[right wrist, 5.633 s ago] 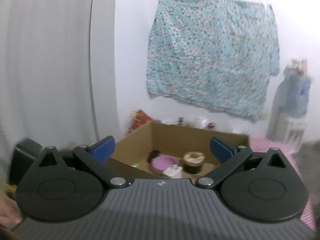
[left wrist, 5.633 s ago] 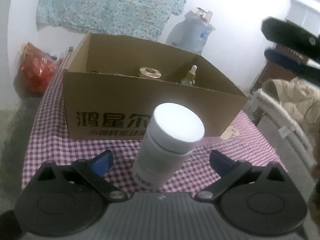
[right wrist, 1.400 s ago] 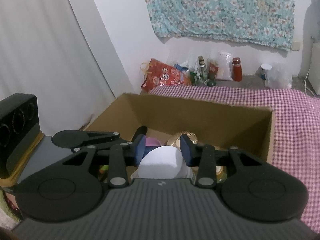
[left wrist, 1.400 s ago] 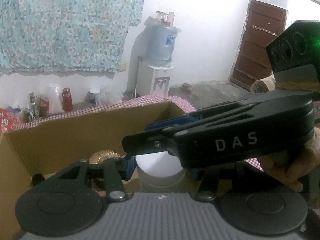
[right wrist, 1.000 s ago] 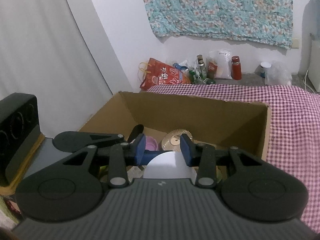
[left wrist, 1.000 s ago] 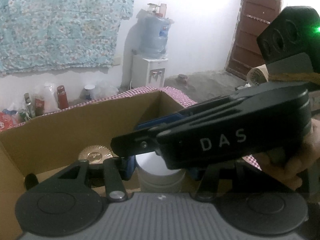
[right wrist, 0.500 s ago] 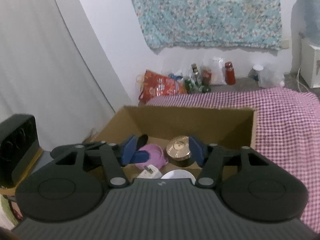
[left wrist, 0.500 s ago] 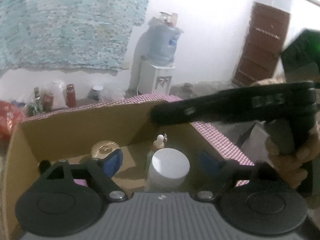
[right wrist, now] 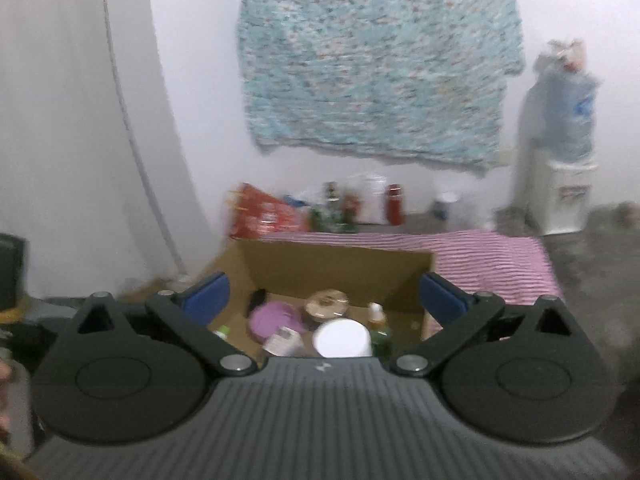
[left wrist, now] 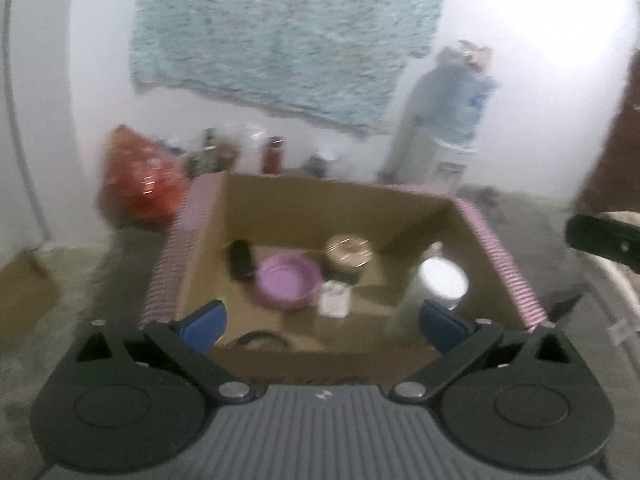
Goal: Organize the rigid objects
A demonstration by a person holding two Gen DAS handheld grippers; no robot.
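Note:
The white-lidded bottle (left wrist: pixel 442 282) stands upright inside the cardboard box (left wrist: pixel 308 200), in its right near corner. It also shows in the right wrist view (right wrist: pixel 342 338). A purple bowl (left wrist: pixel 288 280), a gold-lidded jar (left wrist: pixel 349 250), a small white item (left wrist: pixel 334 300) and a dropper bottle (right wrist: pixel 376 320) also sit in the box (right wrist: pixel 340 260). My left gripper (left wrist: pixel 320 322) is open and empty, above the box's near wall. My right gripper (right wrist: pixel 324 298) is open and empty, above the box. Both views are blurred.
The box rests on a pink checked cloth (right wrist: pixel 492 264). A red bag (left wrist: pixel 140 176) and several bottles (right wrist: pixel 394 204) stand by the back wall. A water dispenser (right wrist: pixel 566 148) is at the right. The right gripper's dark body (left wrist: pixel 604 240) shows at the left wrist view's right edge.
Both grippers opened, let go of the white-lidded bottle inside the box, and pulled back and up. The right gripper moved out of the left wrist view's centre.

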